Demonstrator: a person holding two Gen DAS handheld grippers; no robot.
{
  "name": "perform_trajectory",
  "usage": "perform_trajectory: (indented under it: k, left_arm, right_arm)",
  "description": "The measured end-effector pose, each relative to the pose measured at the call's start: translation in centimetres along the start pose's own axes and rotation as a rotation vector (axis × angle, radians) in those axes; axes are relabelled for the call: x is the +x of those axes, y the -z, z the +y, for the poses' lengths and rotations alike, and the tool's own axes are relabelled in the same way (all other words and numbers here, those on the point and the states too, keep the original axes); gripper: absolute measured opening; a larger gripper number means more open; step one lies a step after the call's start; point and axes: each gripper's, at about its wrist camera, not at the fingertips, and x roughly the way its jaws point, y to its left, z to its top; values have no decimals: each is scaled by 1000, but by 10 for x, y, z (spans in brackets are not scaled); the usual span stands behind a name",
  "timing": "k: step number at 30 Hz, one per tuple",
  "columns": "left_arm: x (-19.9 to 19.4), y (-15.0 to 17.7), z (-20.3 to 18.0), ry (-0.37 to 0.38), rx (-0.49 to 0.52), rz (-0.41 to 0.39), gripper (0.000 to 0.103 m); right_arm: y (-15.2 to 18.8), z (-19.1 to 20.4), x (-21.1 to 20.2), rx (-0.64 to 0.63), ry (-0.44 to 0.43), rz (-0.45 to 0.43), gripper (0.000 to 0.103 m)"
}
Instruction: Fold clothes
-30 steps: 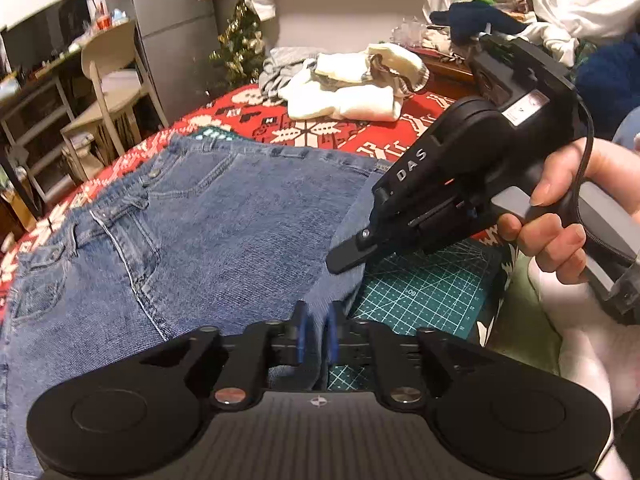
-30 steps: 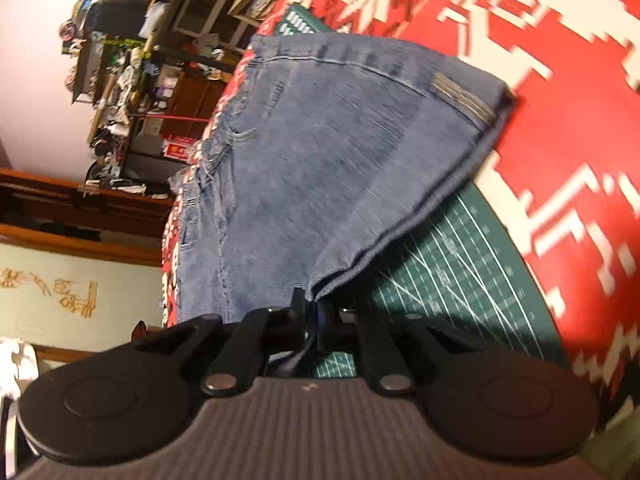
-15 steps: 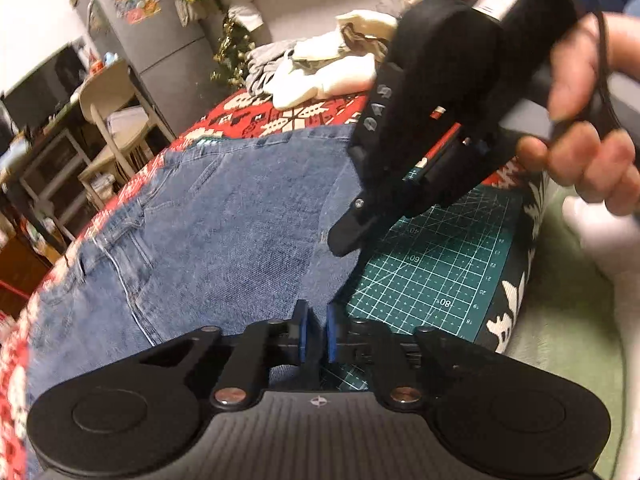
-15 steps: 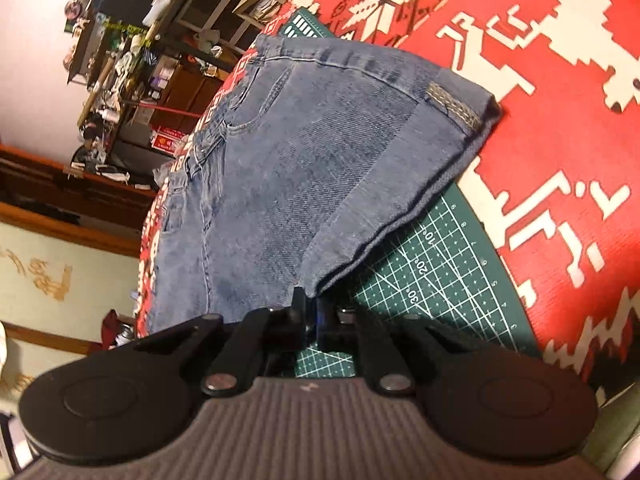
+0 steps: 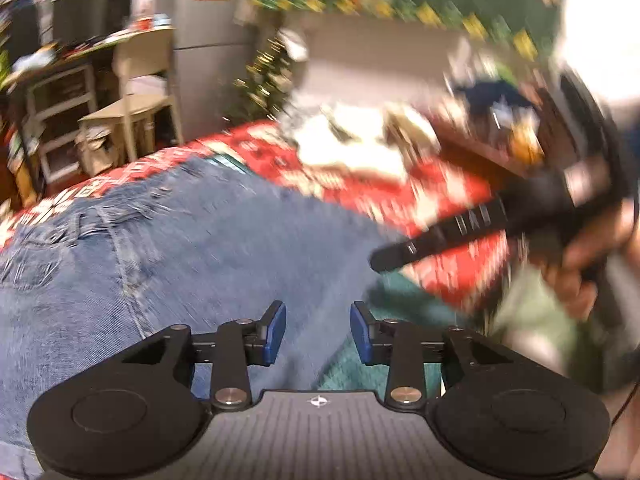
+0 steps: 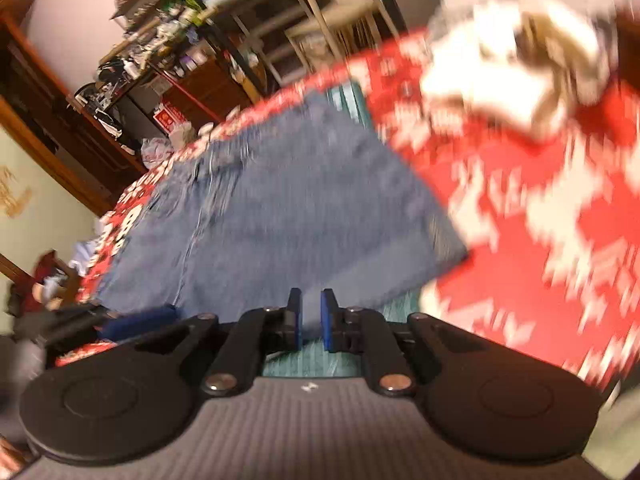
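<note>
Blue jeans (image 5: 200,260) lie folded on the red patterned tablecloth (image 5: 452,272), their near edge over a green cutting mat (image 5: 400,296). My left gripper (image 5: 318,332) is open just above that near edge, with nothing between its blue pads. In the right wrist view the jeans (image 6: 288,208) lie flat ahead. My right gripper (image 6: 311,320) is open by a narrow gap and holds nothing. It also shows in the left wrist view as a blurred black tool (image 5: 440,236), held by a hand (image 5: 580,268) to the right of the jeans.
A pile of white and grey clothes (image 5: 352,148) sits at the far side of the table, also in the right wrist view (image 6: 500,72). A chair (image 5: 136,108) and a grey fridge (image 5: 208,40) stand beyond. Cluttered shelves (image 6: 192,40) fill the background.
Both grippers have let go of the jeans' edge and opened, the left one wide. The fold has dropped flat. Both views are blurred by fast motion as the grippers pull back.
</note>
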Motion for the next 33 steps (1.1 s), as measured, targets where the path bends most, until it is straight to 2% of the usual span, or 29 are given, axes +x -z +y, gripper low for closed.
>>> perform_trajectory:
  k: [3,5,6,8,10,15,17,24,26,29,33]
  left_arm:
    - [17,-11,23,-46,-99,7,34]
    - [36,-17,41,-57,-173,33,25]
    - [45,-18,49,-64,-203,44,24]
    - [62,-19,58,-75,-235,68,24]
    - [74,-15,60,-53,-251,96,24]
    - [76,0,42,-71,-157,108,25]
    - [76,0,39,-56,-149,116,25]
    - [72,-3,35,14,-187,91,25]
    - [72,-1,32,29,-186,110,25]
    - [68,7,22,39,-145,140,25]
    - [61,18,6,12,-55,152,25]
  right_arm:
    - [-10,11,2,-97,33,-46,11]
    - [-17,18,4,-161,54,-76,11]
    - [-20,21,5,-194,65,-92,11]
    - [-20,26,13,-237,70,-90,11]
    - [-9,22,13,-255,72,-83,11]
    - [22,8,3,-294,85,-79,10]
    - [29,9,-4,-318,100,-82,10]
    - [17,19,-6,-323,89,-95,12]
    - [13,22,-6,-323,85,-99,13]
    - [22,25,-3,-364,95,-74,19]
    - [36,17,-17,-350,83,-81,19]
